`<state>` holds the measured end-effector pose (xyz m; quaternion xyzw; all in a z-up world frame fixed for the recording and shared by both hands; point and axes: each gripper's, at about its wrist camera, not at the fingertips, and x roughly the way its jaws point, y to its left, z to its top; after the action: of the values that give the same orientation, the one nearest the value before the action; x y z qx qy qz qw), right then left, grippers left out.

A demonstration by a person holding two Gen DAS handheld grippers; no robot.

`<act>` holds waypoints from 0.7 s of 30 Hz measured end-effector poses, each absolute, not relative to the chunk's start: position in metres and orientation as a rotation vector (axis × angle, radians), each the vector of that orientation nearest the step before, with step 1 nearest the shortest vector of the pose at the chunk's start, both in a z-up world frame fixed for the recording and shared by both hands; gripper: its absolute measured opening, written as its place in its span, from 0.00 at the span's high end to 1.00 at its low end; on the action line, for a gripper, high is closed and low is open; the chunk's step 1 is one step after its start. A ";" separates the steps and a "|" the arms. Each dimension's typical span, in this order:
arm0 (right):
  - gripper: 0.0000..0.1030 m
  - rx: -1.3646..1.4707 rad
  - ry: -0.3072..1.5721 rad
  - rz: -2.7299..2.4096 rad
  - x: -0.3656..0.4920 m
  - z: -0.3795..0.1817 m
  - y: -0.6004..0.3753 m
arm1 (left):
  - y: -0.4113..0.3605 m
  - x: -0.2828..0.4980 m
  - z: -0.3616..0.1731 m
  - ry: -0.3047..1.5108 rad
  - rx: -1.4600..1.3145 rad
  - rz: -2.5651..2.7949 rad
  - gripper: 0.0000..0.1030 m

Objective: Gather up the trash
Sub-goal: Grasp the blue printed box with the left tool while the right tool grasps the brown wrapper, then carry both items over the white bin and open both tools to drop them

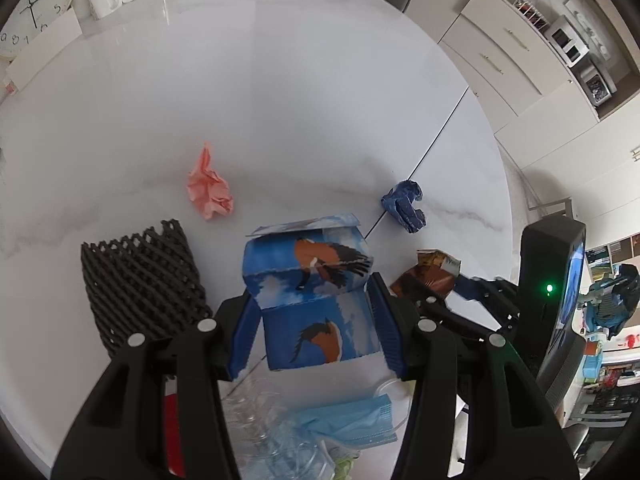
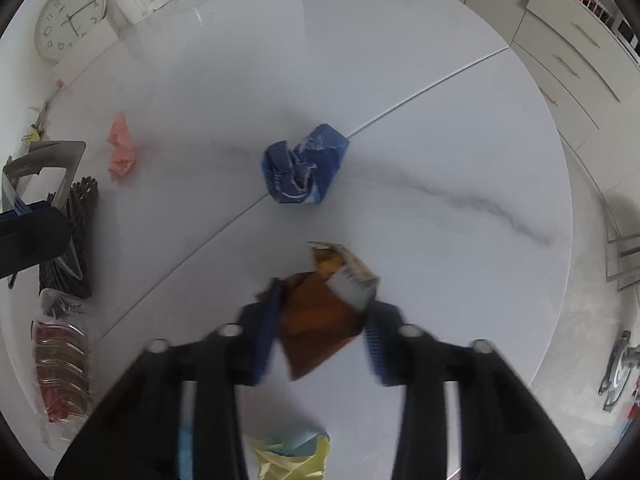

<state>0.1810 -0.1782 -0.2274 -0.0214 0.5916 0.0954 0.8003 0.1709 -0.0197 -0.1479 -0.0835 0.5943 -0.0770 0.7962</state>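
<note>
Trash is lying scattered over the white table (image 1: 320,92). My left gripper (image 1: 316,320) is clamping a blue carton (image 1: 312,292) printed with birds, one finger pressing on each side, and the carton is sitting upright between them. At ten o'clock from the carton a pink wad (image 1: 209,184) is resting alone on the table, and at nine o'clock a black mesh sleeve (image 1: 140,284) is lying just beside my left finger. At two o'clock a blue wad (image 1: 404,206) is sitting beside the table seam. Toward six o'clock, under my fingers, a blue mask (image 1: 352,420) and some clear plastic (image 1: 260,412) are lying together.

My right gripper (image 2: 320,332) is closing around a brown wrapper (image 2: 320,320); the view is blurring, so I cannot tell whether the fingers are pinching it tight or merely flanking it. The same blue wad (image 2: 304,168) is lying at twelve o'clock from the wrapper, well apart from it. The pink wad (image 2: 121,148) is showing at ten o'clock, and a yellow wad (image 2: 292,456) is lying at six o'clock below my fingers.
</note>
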 end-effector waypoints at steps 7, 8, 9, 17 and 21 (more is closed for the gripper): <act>0.80 0.058 1.294 0.214 0.182 -0.226 -0.183 | -0.016 0.160 -0.144 1.251 -0.161 -0.183 0.51; 0.80 0.072 1.290 0.210 0.181 -0.222 -0.185 | -0.016 0.158 -0.143 1.246 -0.151 -0.188 0.51; 0.80 0.081 1.282 0.208 0.179 -0.216 -0.187 | -0.018 0.155 -0.141 1.243 -0.139 -0.201 0.51; 0.80 0.103 1.182 0.129 0.108 -0.152 -0.232 | -0.068 0.114 -0.108 1.207 -0.010 -0.396 0.51; 0.80 0.142 1.161 0.029 0.039 -0.132 -0.281 | -0.120 0.073 -0.096 1.210 0.073 -0.547 0.51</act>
<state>0.0394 -0.2813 -0.1325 0.0670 0.5481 0.0135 0.8336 0.0732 -0.1204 -0.0963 0.0336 0.5613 -0.2539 0.7870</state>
